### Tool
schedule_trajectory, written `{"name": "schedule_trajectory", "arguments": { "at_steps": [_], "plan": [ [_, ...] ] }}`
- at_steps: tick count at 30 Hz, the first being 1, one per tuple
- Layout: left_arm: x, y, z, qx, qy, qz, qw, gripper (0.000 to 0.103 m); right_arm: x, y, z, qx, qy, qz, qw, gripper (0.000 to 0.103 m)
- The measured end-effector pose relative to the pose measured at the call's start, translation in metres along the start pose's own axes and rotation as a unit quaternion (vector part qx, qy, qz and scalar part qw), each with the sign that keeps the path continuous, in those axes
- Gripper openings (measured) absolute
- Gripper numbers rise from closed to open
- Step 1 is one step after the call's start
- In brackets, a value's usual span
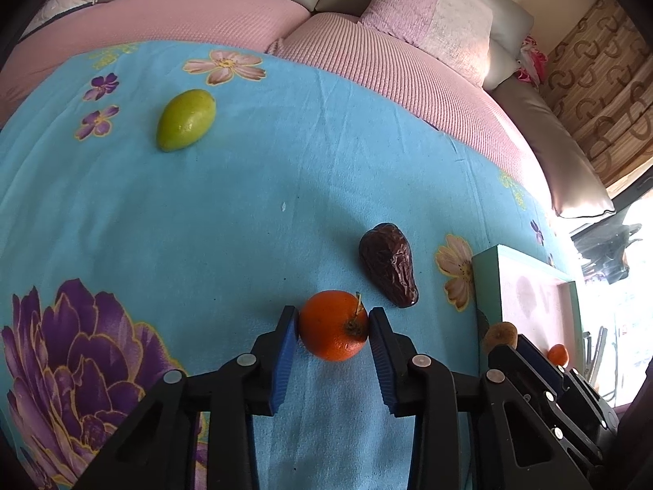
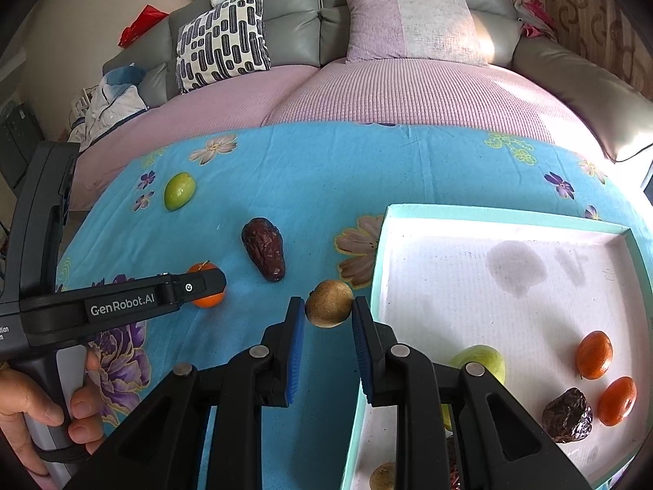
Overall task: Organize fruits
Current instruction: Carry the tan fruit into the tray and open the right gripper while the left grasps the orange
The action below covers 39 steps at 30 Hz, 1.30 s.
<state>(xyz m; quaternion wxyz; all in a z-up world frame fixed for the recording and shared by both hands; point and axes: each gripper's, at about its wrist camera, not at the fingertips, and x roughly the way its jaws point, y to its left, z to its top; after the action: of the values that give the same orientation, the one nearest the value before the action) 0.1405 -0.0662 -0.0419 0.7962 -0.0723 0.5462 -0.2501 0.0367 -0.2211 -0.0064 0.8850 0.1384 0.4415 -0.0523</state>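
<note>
Closest to my left wrist camera, blue-padded fingers (image 1: 285,341) sit either side of a small orange fruit (image 1: 333,325) on the blue floral cloth (image 1: 245,212); both pads look to touch it, so I read the left gripper (image 1: 333,326) as clamped on it. Further left and well away lies a green fruit (image 1: 185,119). Just right of the orange one is a dark wrinkled date (image 1: 389,270).

On my right wrist view, a hand (image 2: 45,404) grips the left tool's handle at the far left. Centre frame, the right gripper (image 2: 329,310) brackets a brown round fruit (image 2: 329,304), fingers touching it on both sides. It sits just beside the teal-rimmed tray (image 2: 377,261). Inside the tray I see a green fruit (image 2: 483,361), two orange fruits (image 2: 594,354), another date (image 2: 568,414), and one more brown fruit (image 2: 383,477) at the near edge.
</note>
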Motion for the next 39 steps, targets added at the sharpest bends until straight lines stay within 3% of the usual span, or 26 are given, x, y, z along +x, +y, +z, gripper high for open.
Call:
{"name": "schedule_trajectory", "arguments": {
  "at_steps": [9, 17, 27, 34, 39],
  "plan": [
    [-0.021, -0.012, -0.001, 0.011, -0.018, -0.022, 0.9995, 0.037, -0.008, -0.013, 0.003, 0.014, -0.009, -0.009, 1.0, 0.025],
    [-0.034, -0.045, -0.003, 0.053, -0.037, -0.051, 0.9966, 0.037, -0.025, -0.067, 0.004, 0.077, -0.018, -0.063, 0.995, 0.025],
    [-0.029, -0.105, -0.024, 0.139, -0.035, -0.083, 0.9863, 0.037, -0.046, -0.12, -0.001, 0.142, -0.028, -0.092, 0.985, 0.025],
    [-0.018, -0.139, -0.04, 0.192, -0.038, -0.1, 0.9756, 0.037, -0.051, -0.133, -0.005, 0.155, -0.027, -0.094, 0.983, 0.025],
    [-0.007, -0.146, -0.044, 0.202, -0.032, -0.098, 0.9738, 0.037, -0.046, -0.138, -0.008, 0.154, -0.017, -0.092, 0.984, 0.025]
  ]
}}
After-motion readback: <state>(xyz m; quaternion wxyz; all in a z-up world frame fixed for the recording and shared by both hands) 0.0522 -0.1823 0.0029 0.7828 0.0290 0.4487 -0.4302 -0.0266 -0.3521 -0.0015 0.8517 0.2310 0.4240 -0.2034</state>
